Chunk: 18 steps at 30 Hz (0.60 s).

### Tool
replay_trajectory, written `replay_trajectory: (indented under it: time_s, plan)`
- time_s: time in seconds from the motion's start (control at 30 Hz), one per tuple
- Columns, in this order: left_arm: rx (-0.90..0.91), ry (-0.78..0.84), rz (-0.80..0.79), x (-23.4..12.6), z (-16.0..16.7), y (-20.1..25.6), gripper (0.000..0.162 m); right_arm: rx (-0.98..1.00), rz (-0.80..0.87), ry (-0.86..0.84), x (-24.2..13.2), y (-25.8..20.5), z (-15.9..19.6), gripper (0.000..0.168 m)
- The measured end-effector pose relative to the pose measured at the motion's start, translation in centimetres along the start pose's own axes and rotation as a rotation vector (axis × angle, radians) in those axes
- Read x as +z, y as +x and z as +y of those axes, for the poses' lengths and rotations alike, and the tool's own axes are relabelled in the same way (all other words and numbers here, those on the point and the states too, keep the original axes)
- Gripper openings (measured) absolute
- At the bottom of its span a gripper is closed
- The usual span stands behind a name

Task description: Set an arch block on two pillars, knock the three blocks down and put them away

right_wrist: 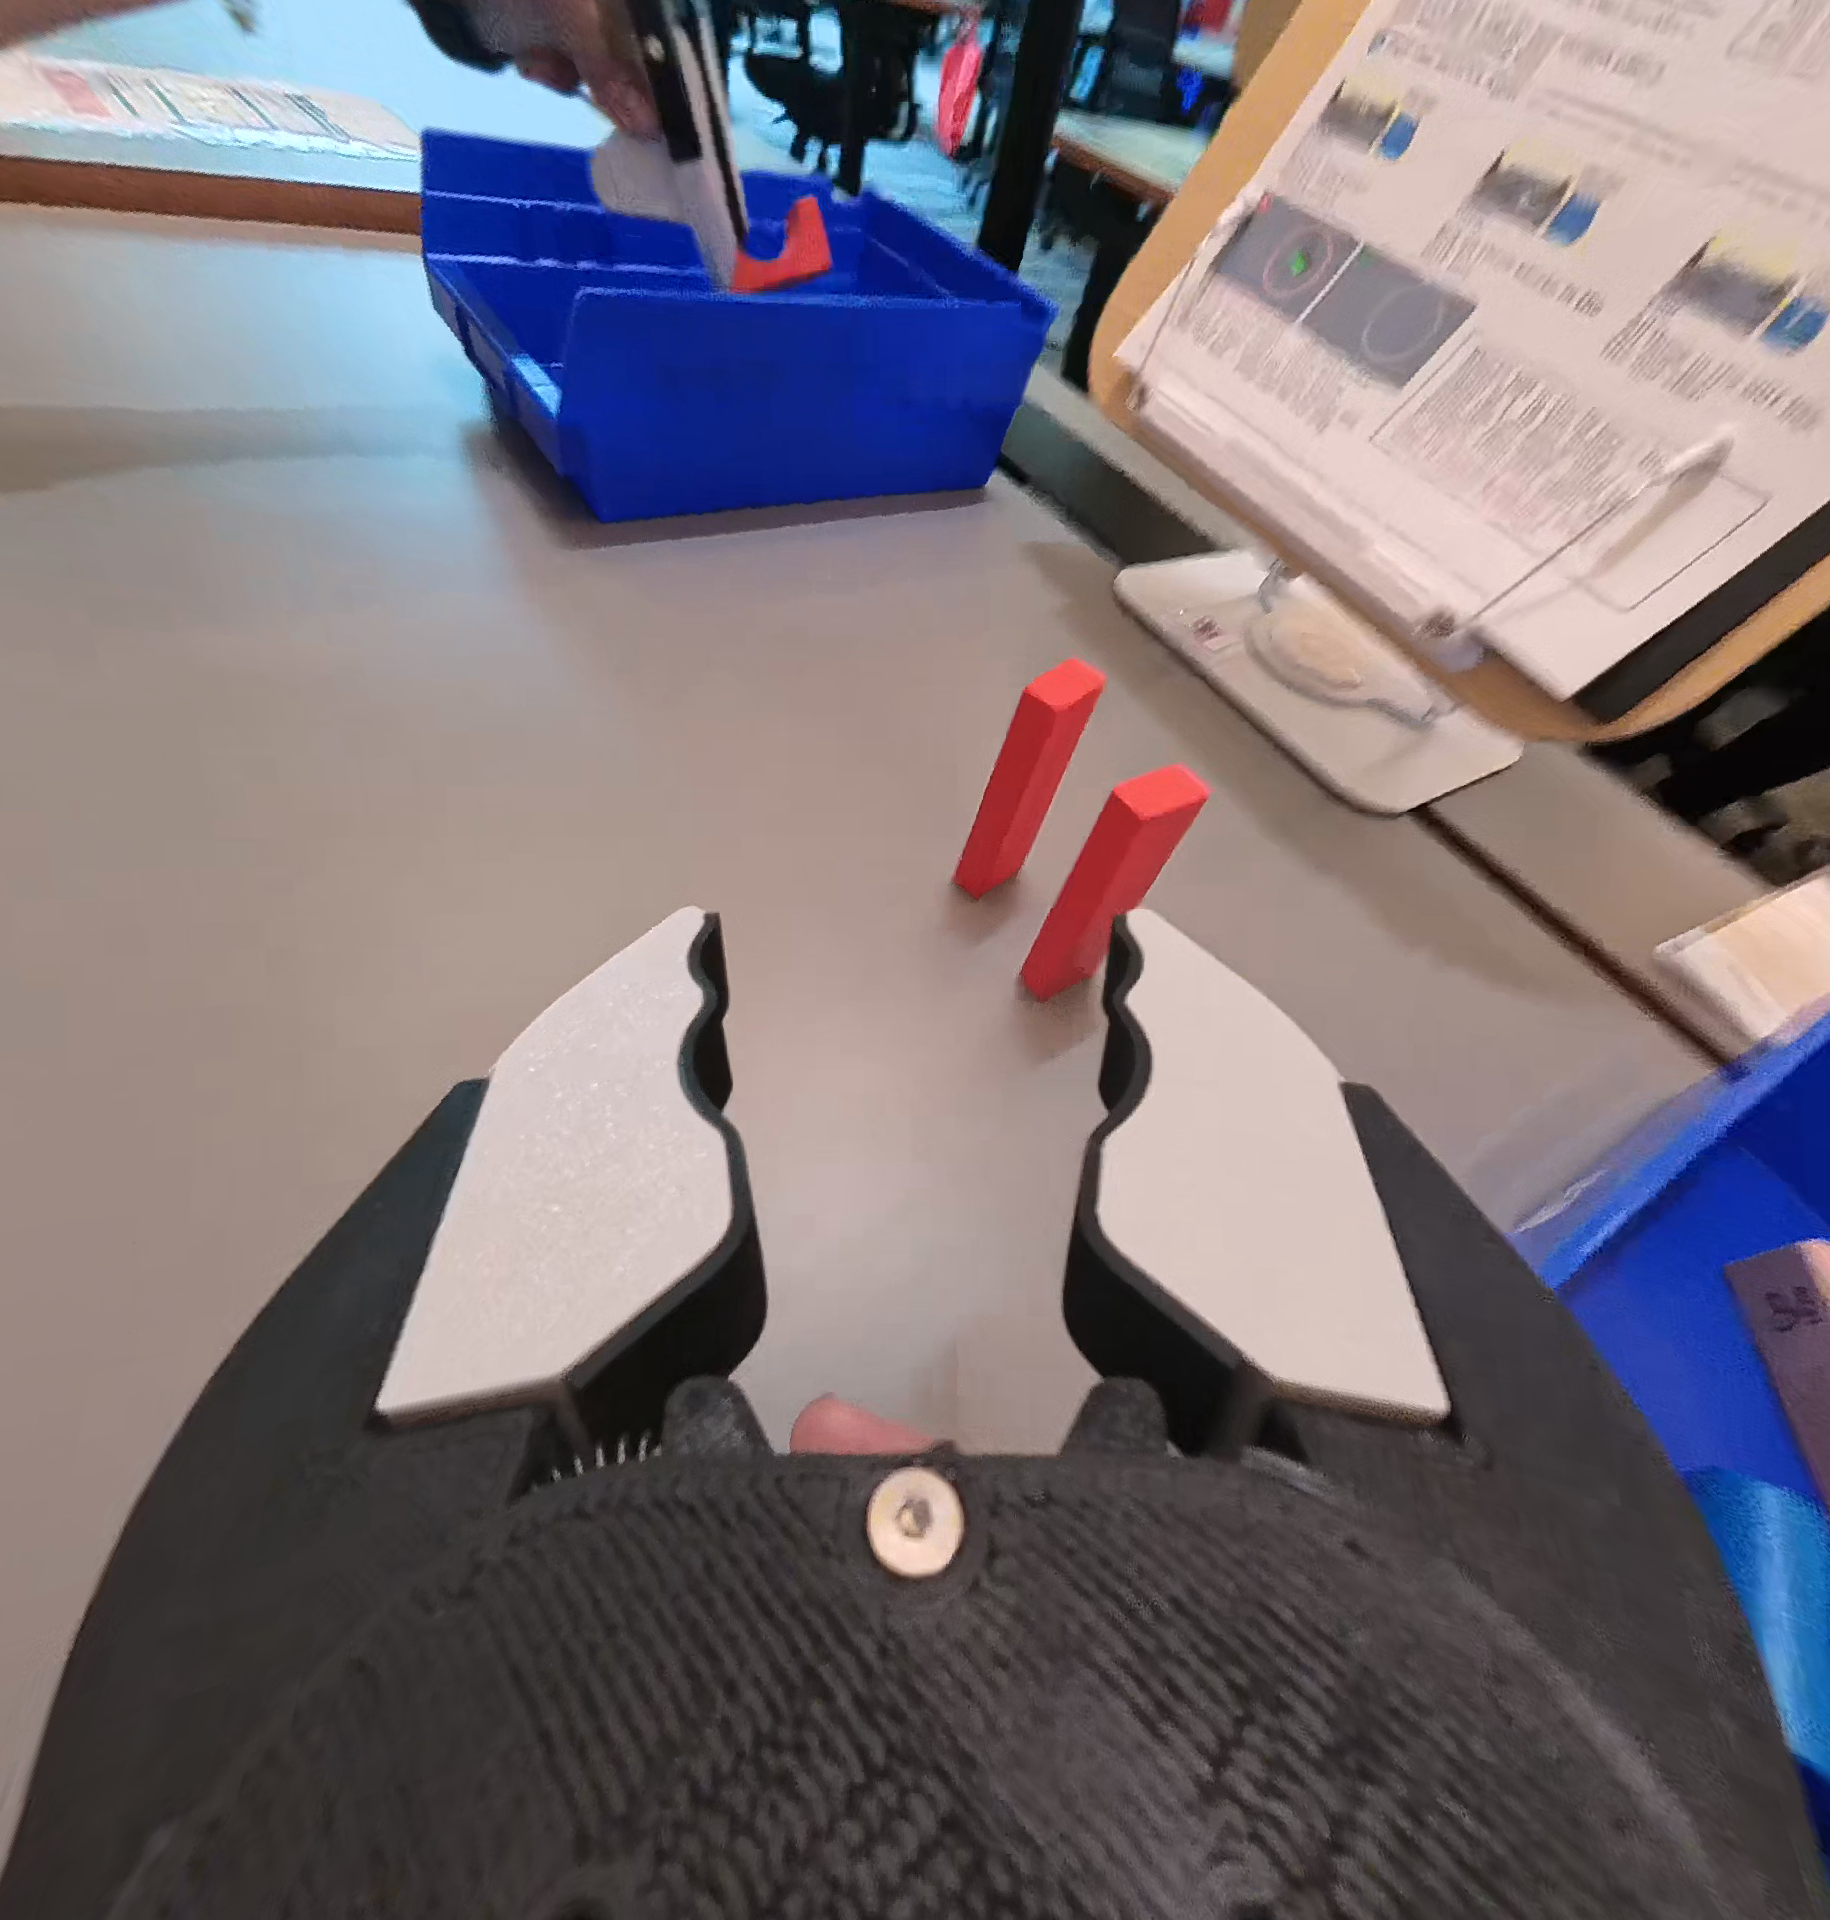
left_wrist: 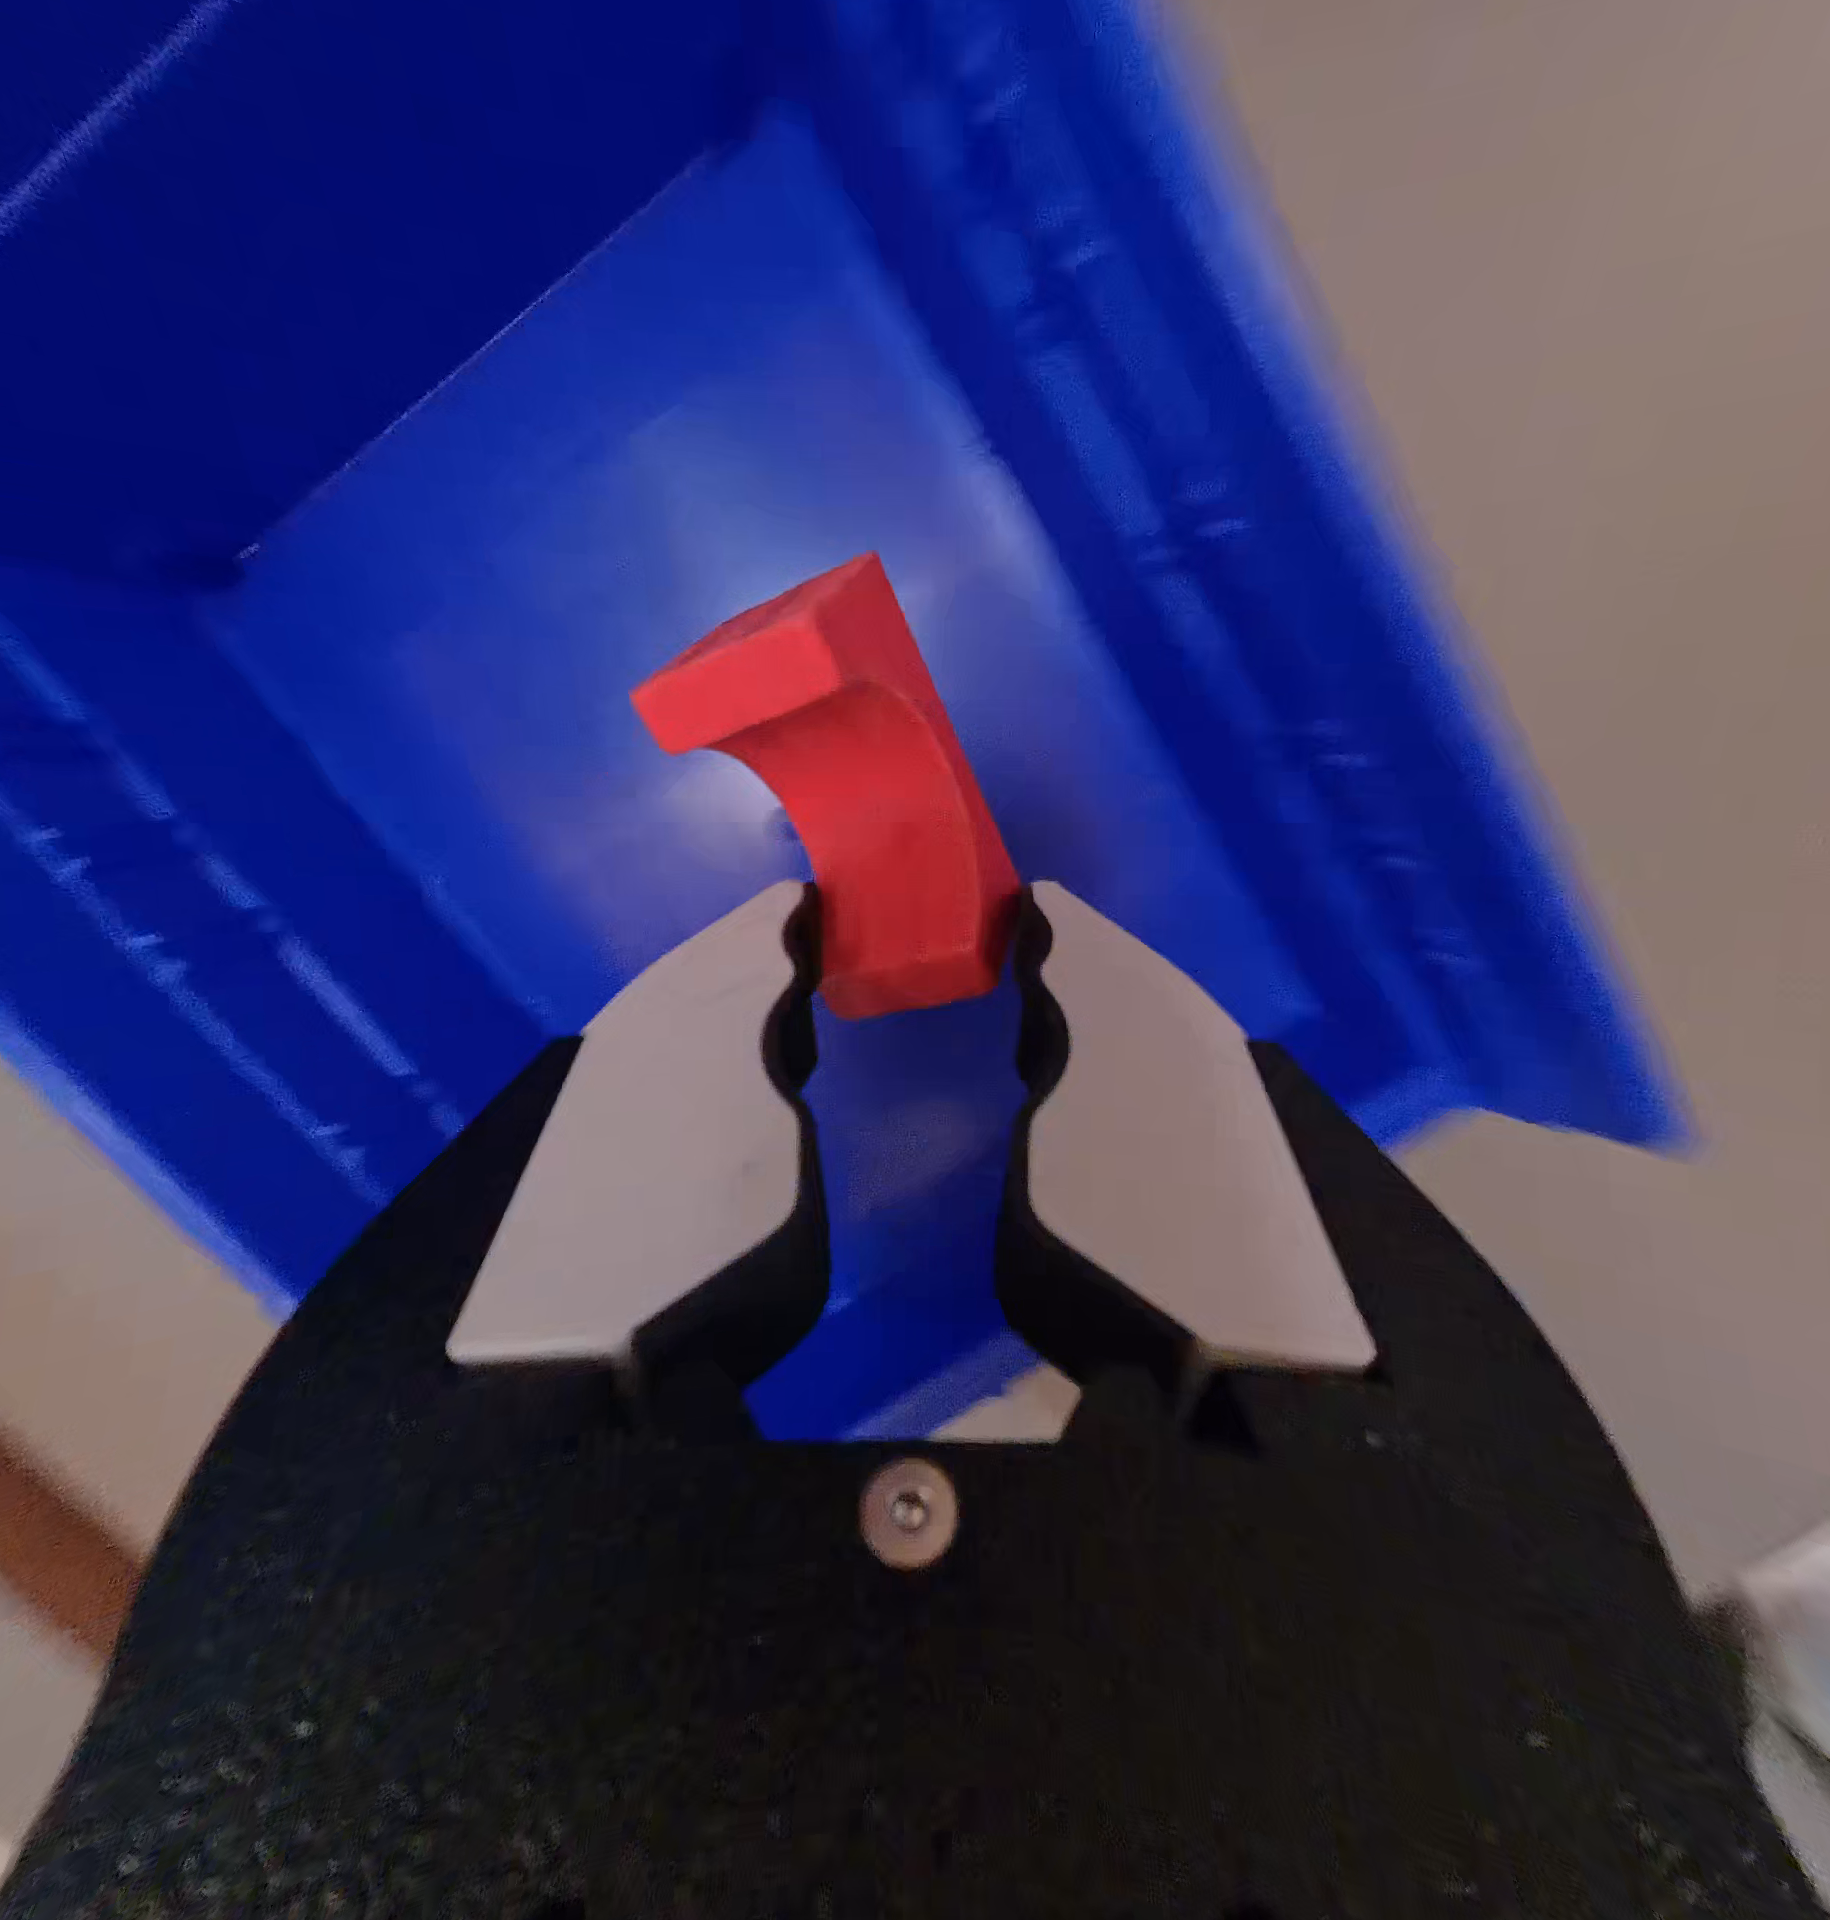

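My left gripper is shut on a red arch-shaped block and holds it inside a blue bin, above its floor. The right wrist view shows the same at the far end of the table: the left gripper with the red arch block in the blue bin. My right gripper is open and empty just above the grey table. Two red bar blocks stand upright ahead of it: the nearer one is by my right fingertip, the farther one stands just behind.
A document stand holding a printed page rests on a white base at the table's right edge. A second blue bin holding a tan block is at the near right. Papers lie at the far left.
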State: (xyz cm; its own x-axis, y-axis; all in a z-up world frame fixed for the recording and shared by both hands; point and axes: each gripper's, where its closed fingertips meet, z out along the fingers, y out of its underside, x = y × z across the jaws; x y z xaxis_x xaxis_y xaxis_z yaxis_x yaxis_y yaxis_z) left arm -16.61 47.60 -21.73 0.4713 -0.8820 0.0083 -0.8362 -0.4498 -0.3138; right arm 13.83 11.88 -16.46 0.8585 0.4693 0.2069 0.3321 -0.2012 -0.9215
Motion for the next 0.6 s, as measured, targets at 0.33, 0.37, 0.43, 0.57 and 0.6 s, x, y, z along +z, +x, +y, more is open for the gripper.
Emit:
replay_trajectory:
  time_s: [0.33,0.37,0.43,0.57,0.6]
  plan:
    - [0.238,0.353,0.869,-12.2,-1.6,20.5,0.035,-0.63,0.288,0.38,0.5,-3.0,-10.2,0.074]
    - [0.268,0.352,0.954,-12.8,-1.6,22.4,0.035,-0.708,0.321,0.391,0.8,-3.1,-11.1,0.074]
    - [0.307,0.341,1.088,-13.6,-1.6,25.6,0.035,-0.84,0.379,0.389,1.6,-3.0,-12.7,0.074]
    - [0.402,0.296,1.308,-14.4,-1.2,31.2,0.035,-1.064,0.419,0.36,3.3,-3.2,-14.4,0.078]
    - [0.43,0.275,1.353,-14.6,-0.9,32.4,0.035,-1.129,0.417,0.342,3.7,-3.4,-14.5,0.078]
